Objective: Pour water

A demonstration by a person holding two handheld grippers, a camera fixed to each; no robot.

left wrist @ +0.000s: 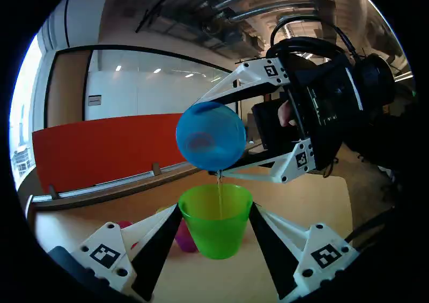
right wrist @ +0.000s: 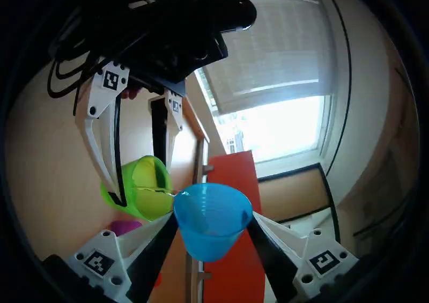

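The pour is under way. The left gripper (left wrist: 214,211) has its fingers clenched on the sides of a green cup (left wrist: 215,233), holding it upright, mouth up, over the near part of the pale tabletop (left wrist: 316,201). Whether its base rests on the wood or hangs just above it, I cannot tell. Directly above, the right gripper (right wrist: 213,218) clamps a blue cup (left wrist: 211,135) between its fingers and has it tipped well over. A thin stream of water (left wrist: 219,191) falls from the lowered lip into the green cup's mouth. The blue lip sits just above the green rim, apart from it. A hand (left wrist: 285,113) grips the right gripper's body behind the fingers. A magenta cup (left wrist: 184,239) stands on the tabletop just behind the green one, to its left, and a long red panel (left wrist: 107,147) runs along the far side.

Both cups look like thin plastic tumblers: light, smooth and a little springy. Their walls taper, so I'd expect a loose grip to let them slide, and a hard squeeze to buckle them. The sensible hold is the one used here, on opposite sides about mid-wall, clear of the rim. The green cup should grow heavier as it fills and the blue one lighter. The likeliest mishaps, to my eye, are water dribbling down the blue cup's outer wall or the lip knocking the green rim.
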